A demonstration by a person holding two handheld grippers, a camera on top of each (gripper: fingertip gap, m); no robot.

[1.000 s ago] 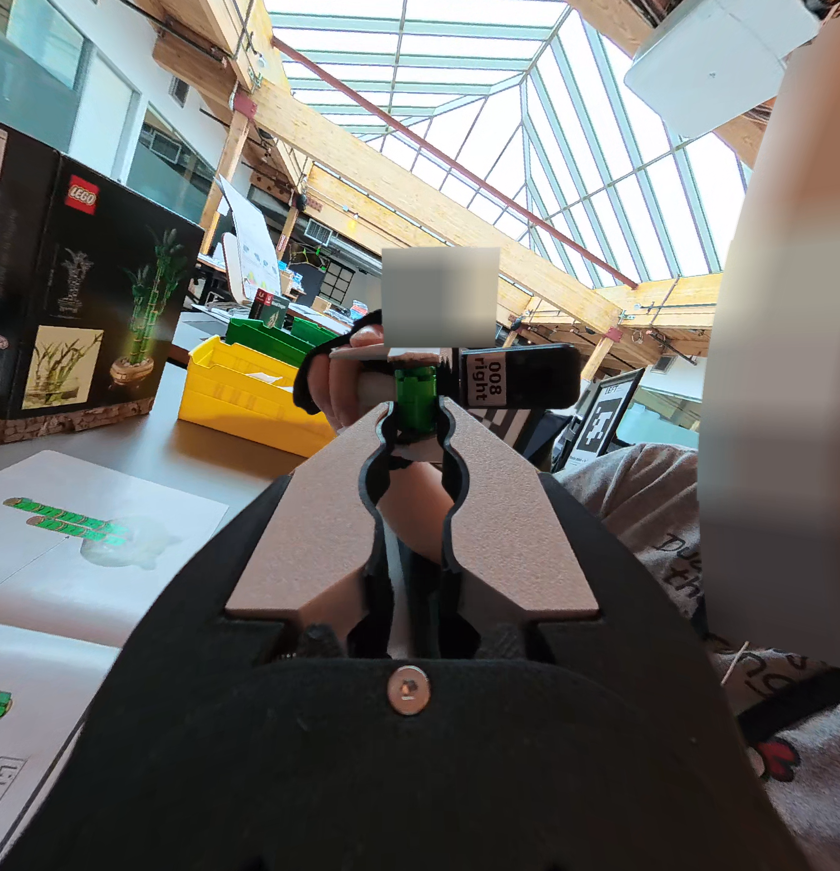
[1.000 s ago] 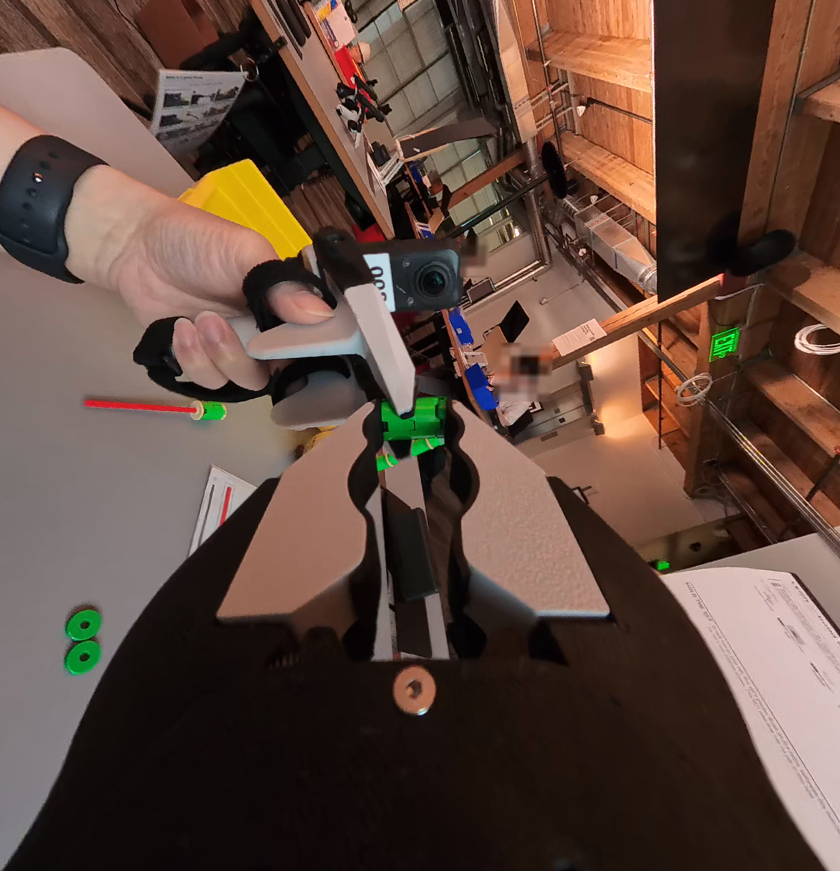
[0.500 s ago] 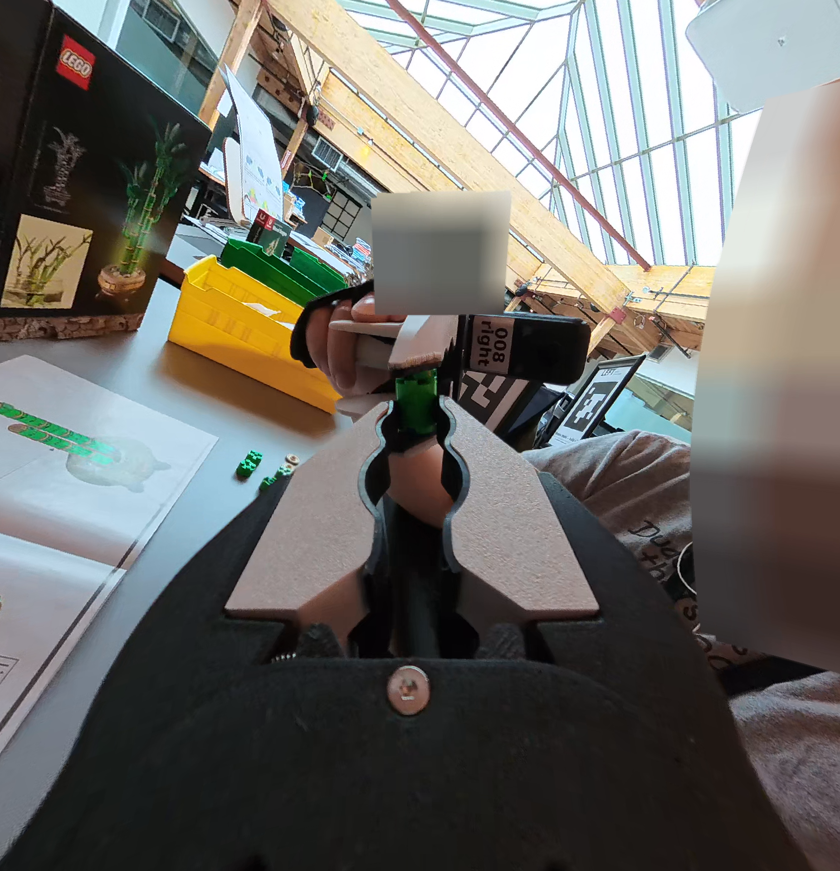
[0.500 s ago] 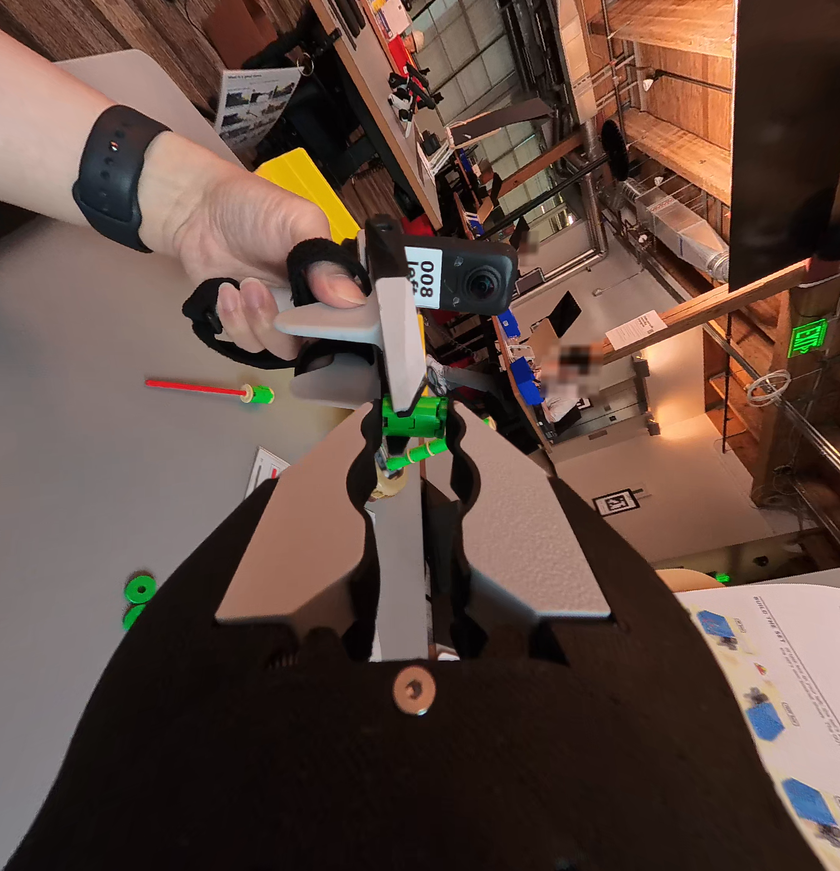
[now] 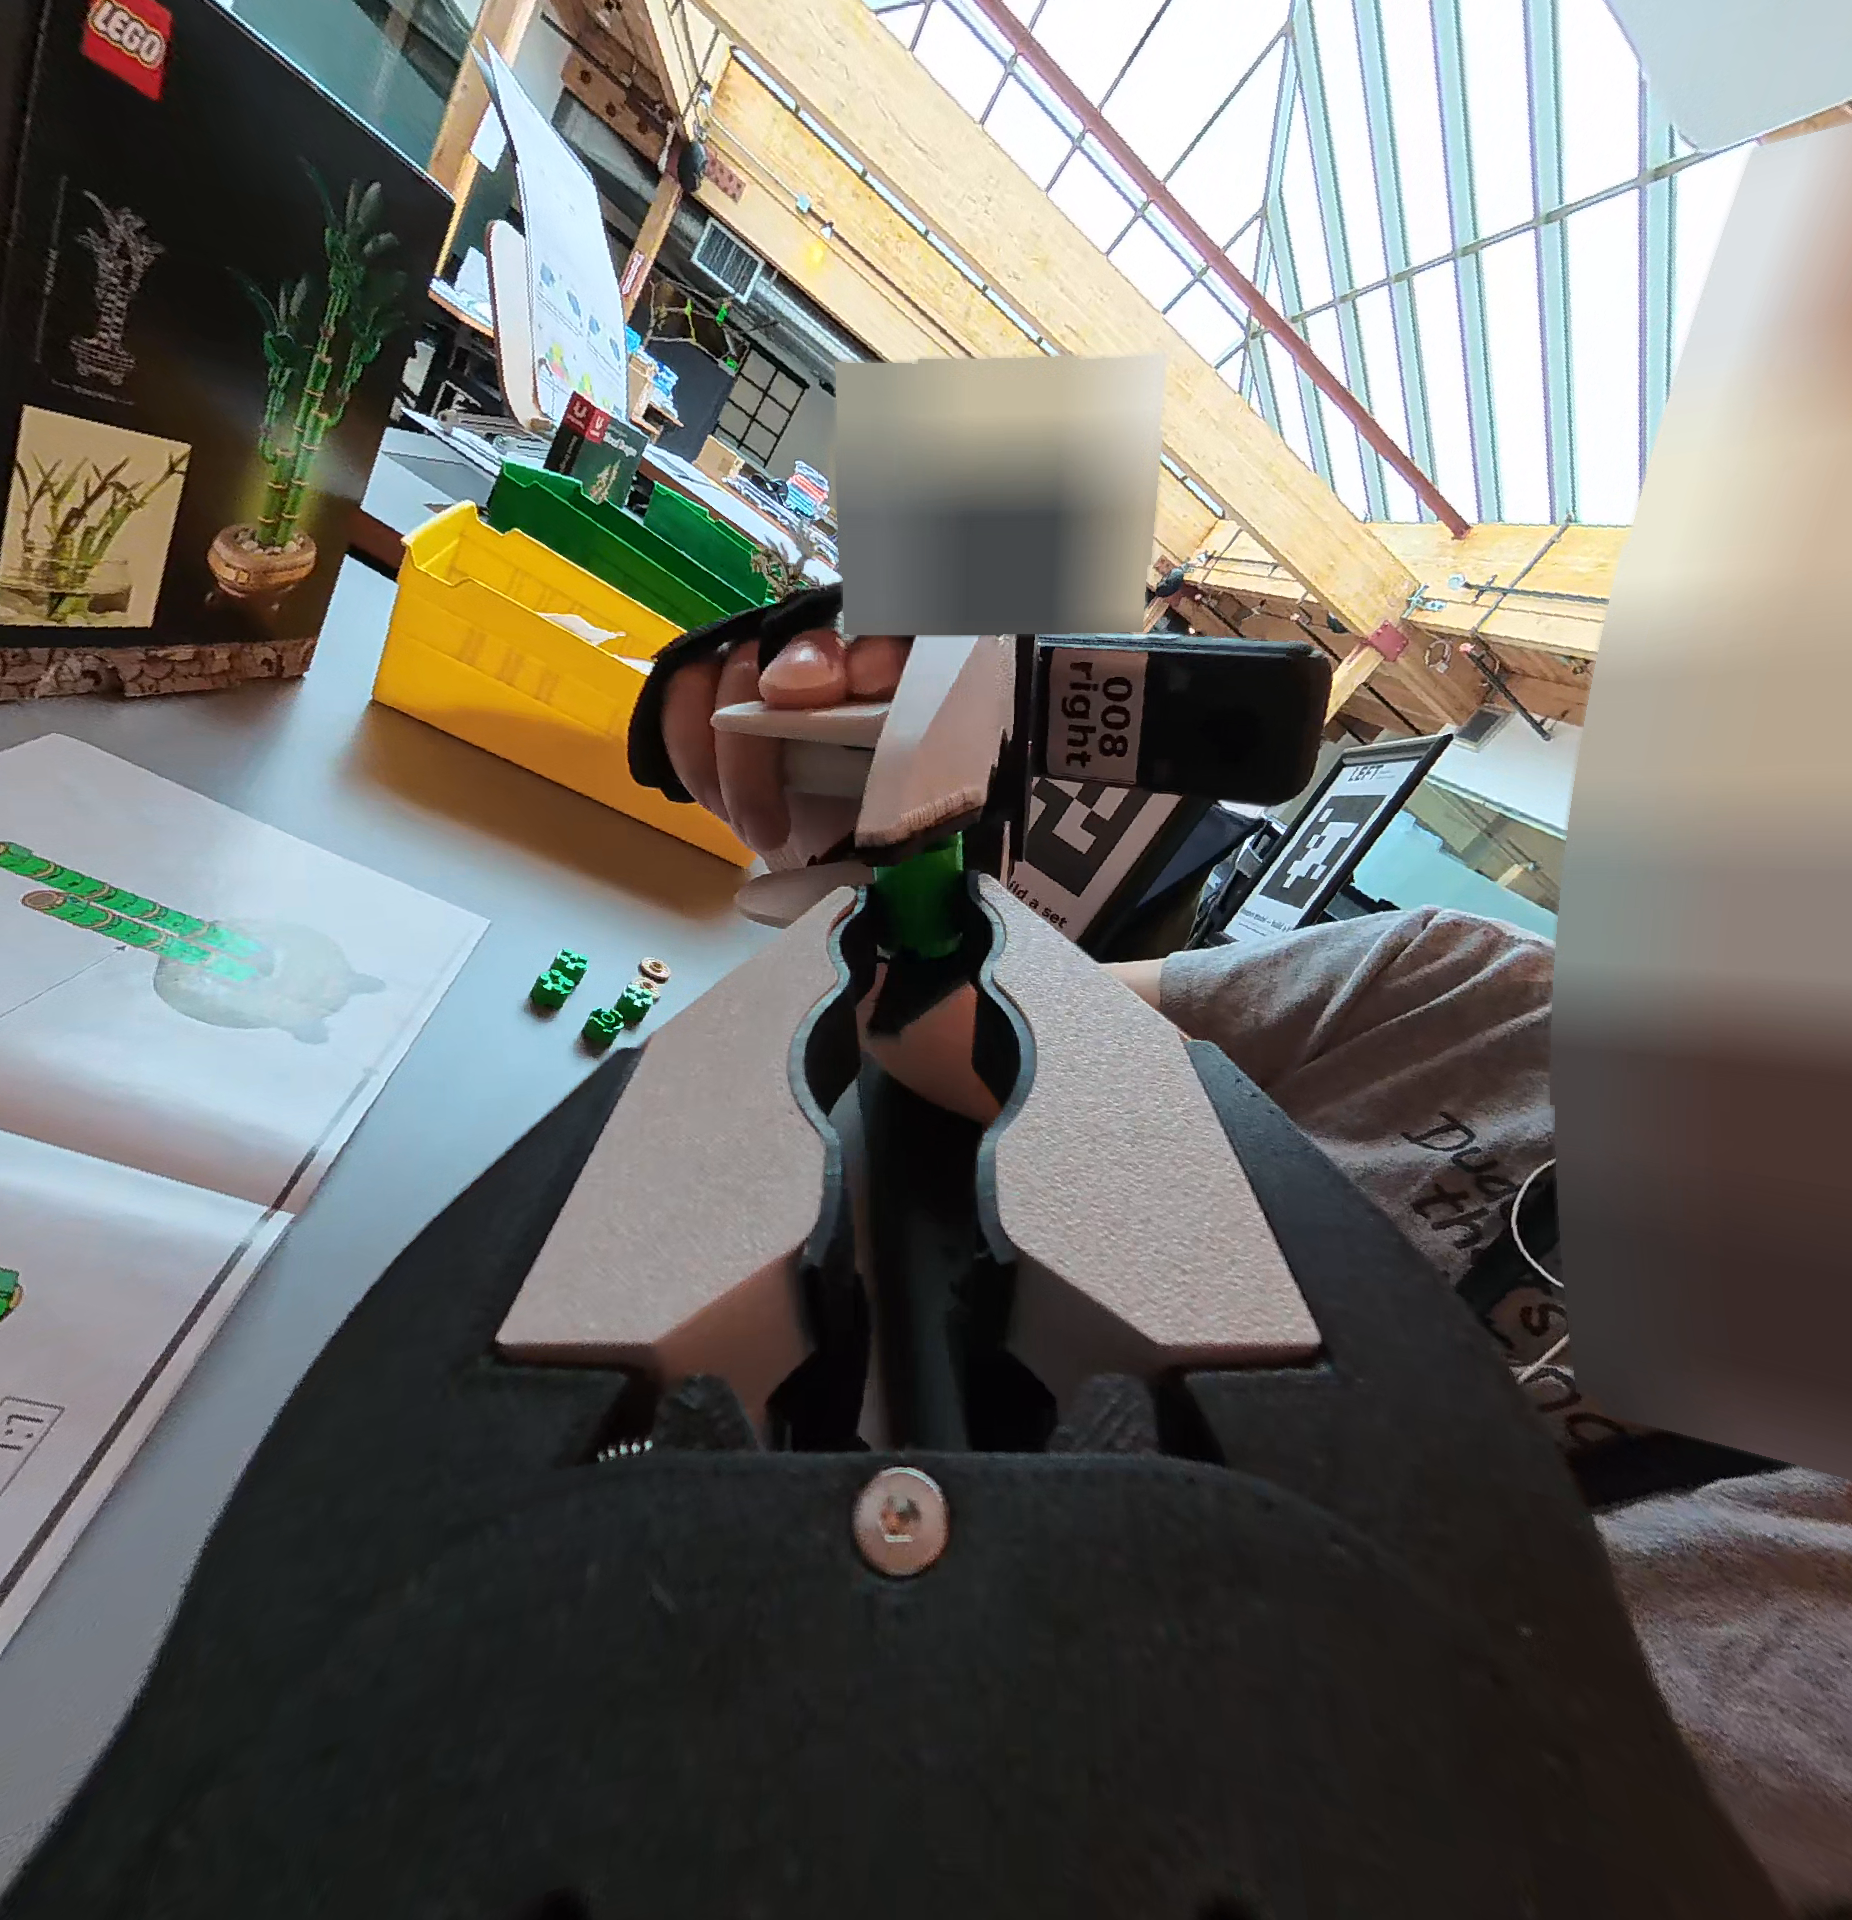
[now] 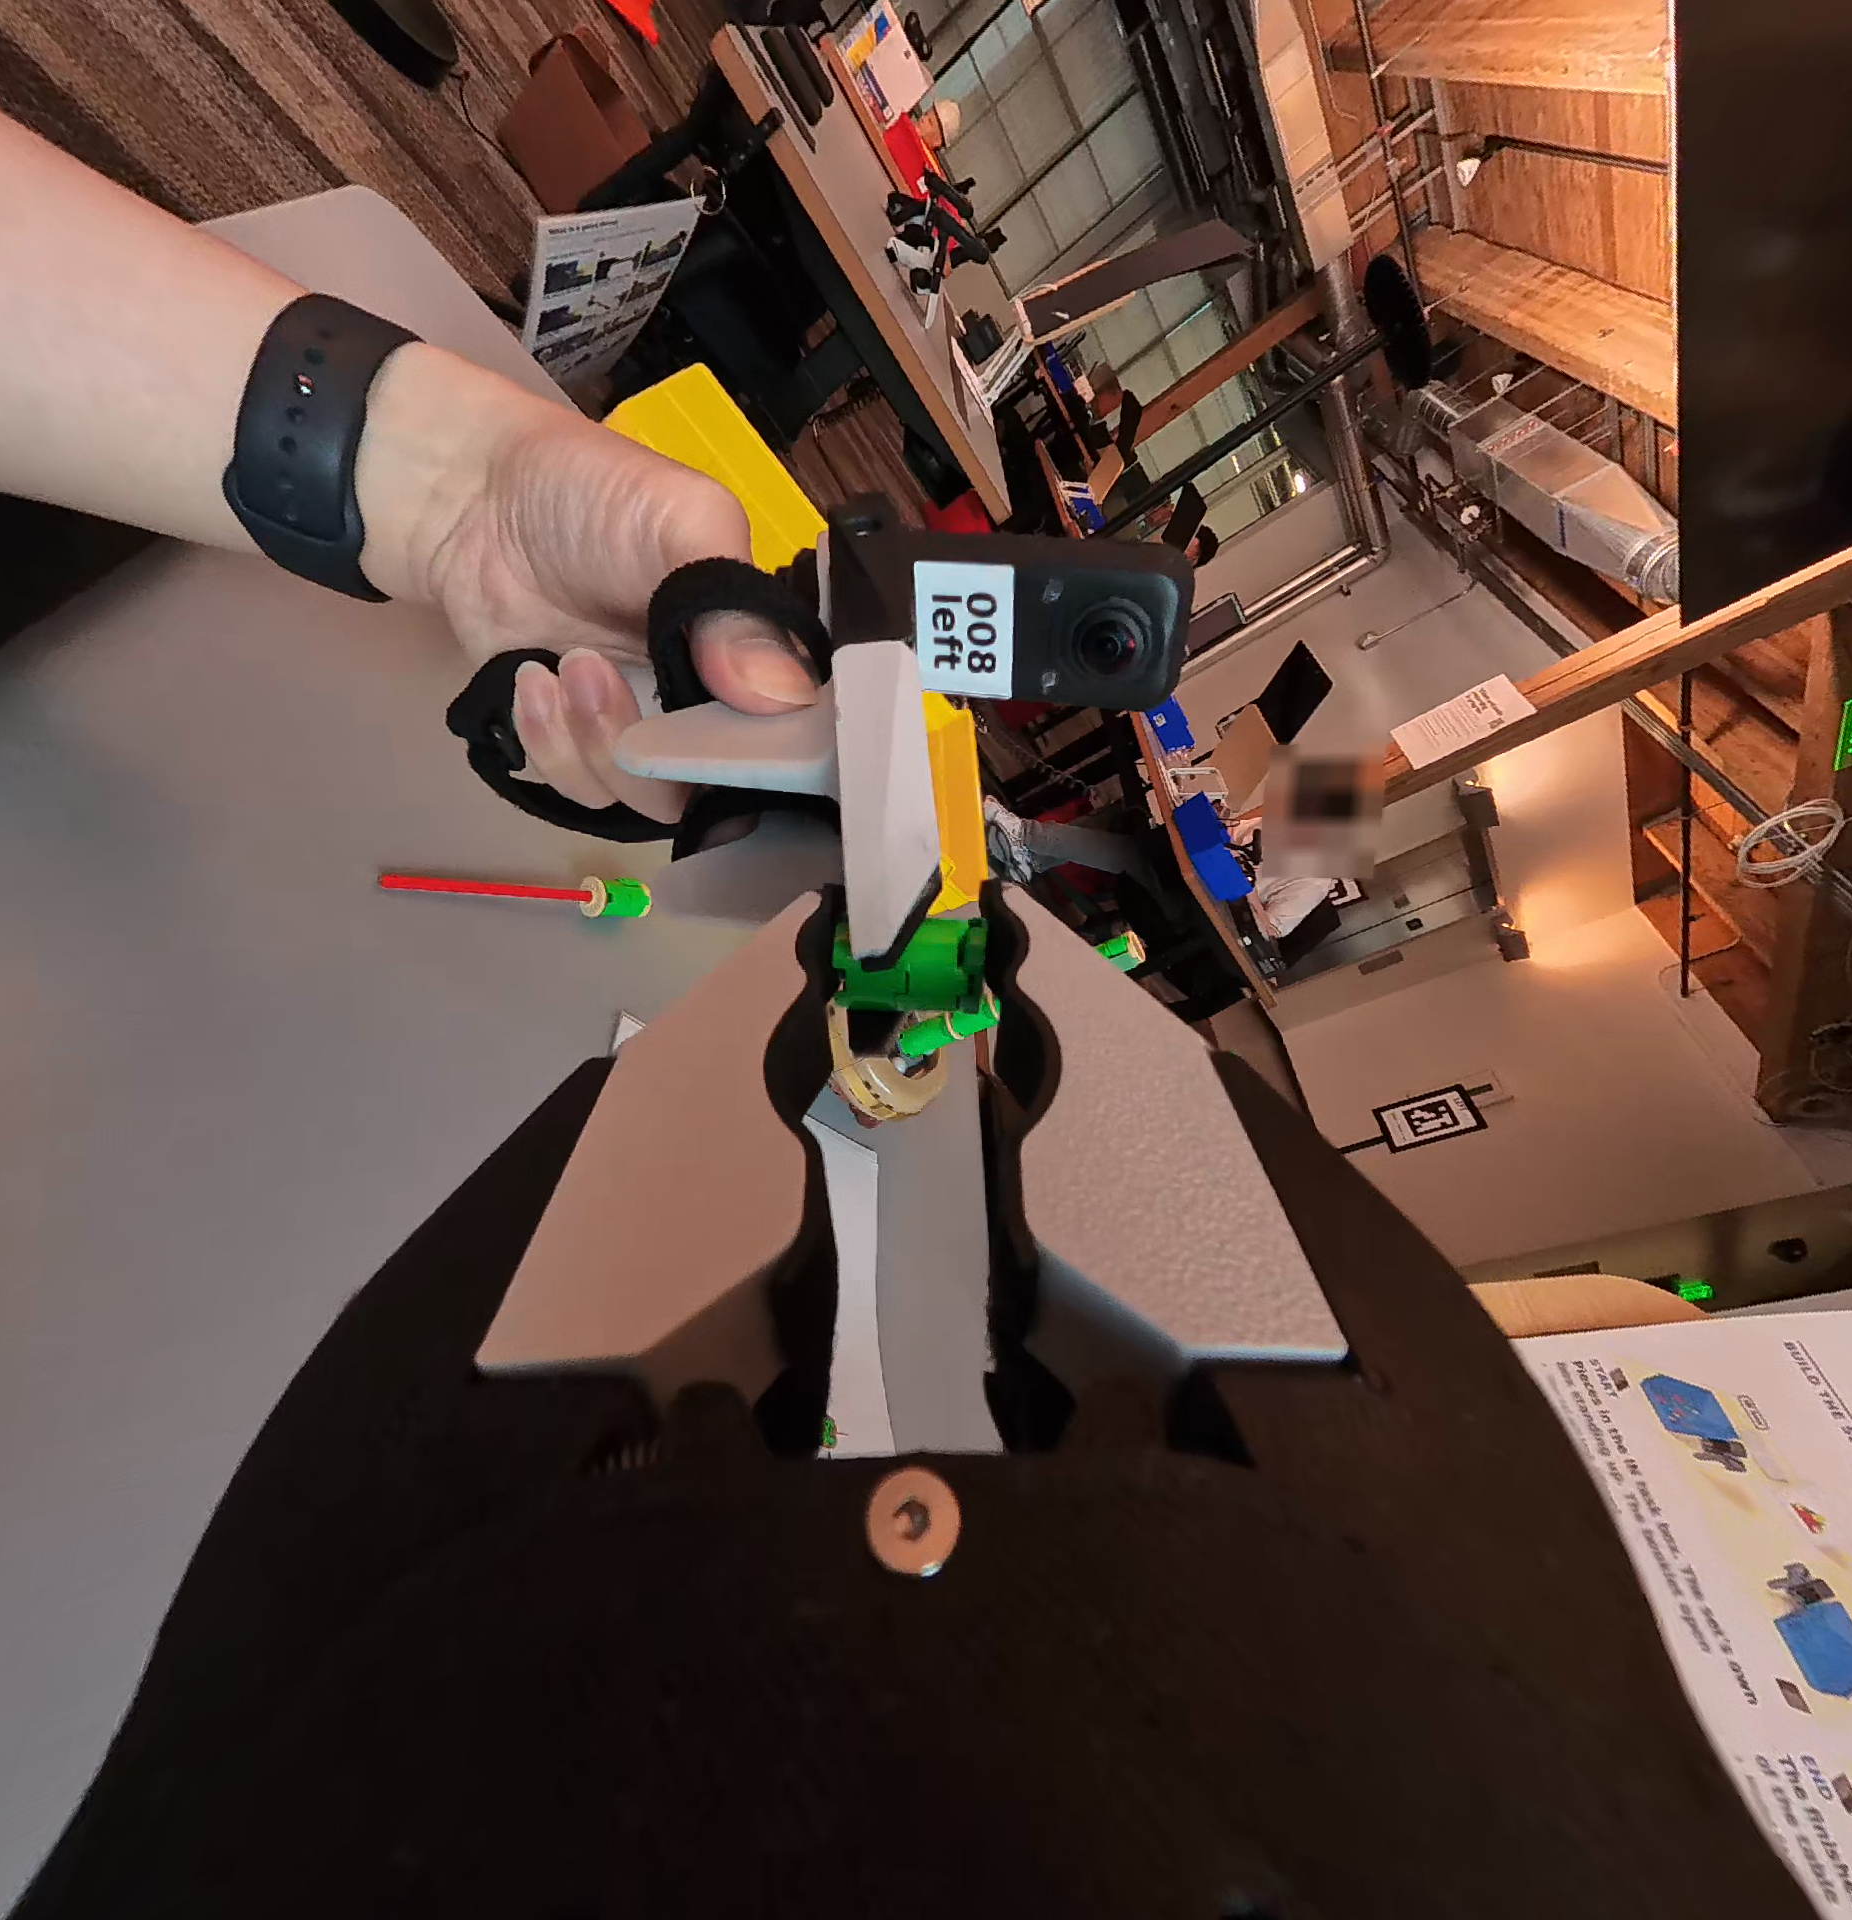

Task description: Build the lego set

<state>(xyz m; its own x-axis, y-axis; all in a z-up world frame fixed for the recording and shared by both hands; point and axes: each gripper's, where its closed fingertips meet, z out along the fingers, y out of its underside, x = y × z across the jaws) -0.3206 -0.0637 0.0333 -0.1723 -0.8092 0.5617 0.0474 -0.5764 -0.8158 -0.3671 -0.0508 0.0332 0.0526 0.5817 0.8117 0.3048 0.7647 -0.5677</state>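
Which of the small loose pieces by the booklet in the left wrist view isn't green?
The tan ring piece, farthest back in the cluster on the table. The three beside it are green studded bricks.

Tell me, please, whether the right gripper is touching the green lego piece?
Touching. In the right wrist view, the right gripper has both fingertips pressed against the sides of the green lego piece, with no gap visible on either side.

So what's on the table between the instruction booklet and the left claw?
Three small green lego pieces and a tan round piece lie loose there, beside the booklet; the left wrist view shows them.
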